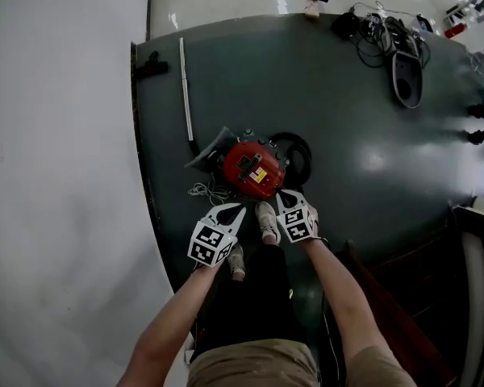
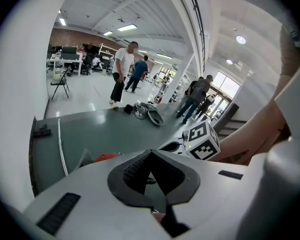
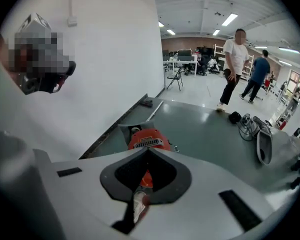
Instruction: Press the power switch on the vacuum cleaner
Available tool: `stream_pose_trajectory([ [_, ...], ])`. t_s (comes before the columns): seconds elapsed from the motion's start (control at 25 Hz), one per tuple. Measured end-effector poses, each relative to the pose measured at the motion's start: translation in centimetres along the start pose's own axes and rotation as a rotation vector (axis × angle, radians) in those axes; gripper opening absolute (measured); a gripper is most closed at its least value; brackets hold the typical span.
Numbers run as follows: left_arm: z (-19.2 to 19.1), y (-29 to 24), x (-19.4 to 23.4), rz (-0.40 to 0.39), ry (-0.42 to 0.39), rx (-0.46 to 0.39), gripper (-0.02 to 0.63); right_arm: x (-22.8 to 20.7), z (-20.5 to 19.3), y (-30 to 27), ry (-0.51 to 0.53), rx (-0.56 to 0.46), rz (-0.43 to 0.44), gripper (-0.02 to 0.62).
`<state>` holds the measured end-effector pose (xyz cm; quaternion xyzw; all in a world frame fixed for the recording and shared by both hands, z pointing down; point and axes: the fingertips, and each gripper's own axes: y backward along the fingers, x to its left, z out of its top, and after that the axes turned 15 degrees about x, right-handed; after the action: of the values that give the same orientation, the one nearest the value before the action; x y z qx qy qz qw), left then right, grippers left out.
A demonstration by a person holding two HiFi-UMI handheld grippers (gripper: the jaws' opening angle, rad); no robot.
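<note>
The vacuum cleaner (image 1: 253,170) is a round red canister with a yellow label, sitting on a dark green mat (image 1: 339,119). My left gripper (image 1: 239,209) hovers just short of its near left side, jaws together and empty. On the near right, my right gripper (image 1: 285,193) is also shut on nothing, almost at the canister's edge. The red body (image 3: 149,138) with its vent grille lies straight ahead in the right gripper view. In the left gripper view only a red sliver of the vacuum (image 2: 106,157) shows over the shut left gripper (image 2: 150,151), beside the right gripper's marker cube (image 2: 202,140).
A white wand (image 1: 185,87) lies left of the canister, a coiled black hose (image 1: 297,156) at its right and a pale cord (image 1: 204,190) at its near left. A floor nozzle and cables (image 1: 405,69) sit far right. My shoes (image 1: 266,221) stand between the grippers. People stand beyond the mat (image 3: 235,69).
</note>
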<state>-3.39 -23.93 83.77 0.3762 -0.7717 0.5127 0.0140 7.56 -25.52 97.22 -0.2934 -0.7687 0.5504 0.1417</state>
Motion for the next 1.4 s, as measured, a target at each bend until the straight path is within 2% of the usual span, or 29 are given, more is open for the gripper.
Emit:
stream_pose_trajectory([
  [0.2, -0.5, -5.8, 4.4, -0.02, 0.059, 0.027, 0.006, -1.2, -0.7, -8.3, 0.002, 0.108, 0.001, 0.011],
  [0.36, -1.2, -9.7, 5.5, -0.039, 0.125, 0.038, 0.006, -1.6, -3.1, -13.2, 0.05, 0.217, -0.001, 0.011],
  [0.56, -4.1, -13.7, 6.5, -0.049, 0.145, 0.092, 0.006, -1.8, -5.6, -18.1, 0.102, 0.298, -0.026, 0.011],
  [0.8, -6.6, -15.7, 6.6, -0.049, 0.155, 0.118, 0.006, -2.6, -6.5, -21.2, 0.217, 0.307, -0.075, 0.011],
  [1.08, -7.4, -16.5, 7.4, -0.037, 0.15, 0.142, 0.006, -2.7, -6.5, -22.6, 0.246, 0.316, -0.084, 0.011],
  [1.4, -5.5, -16.5, 7.3, -0.04, 0.17, 0.125, 0.006, -3.1, -6.0, -23.8, 0.16, 0.327, -0.052, 0.011],
])
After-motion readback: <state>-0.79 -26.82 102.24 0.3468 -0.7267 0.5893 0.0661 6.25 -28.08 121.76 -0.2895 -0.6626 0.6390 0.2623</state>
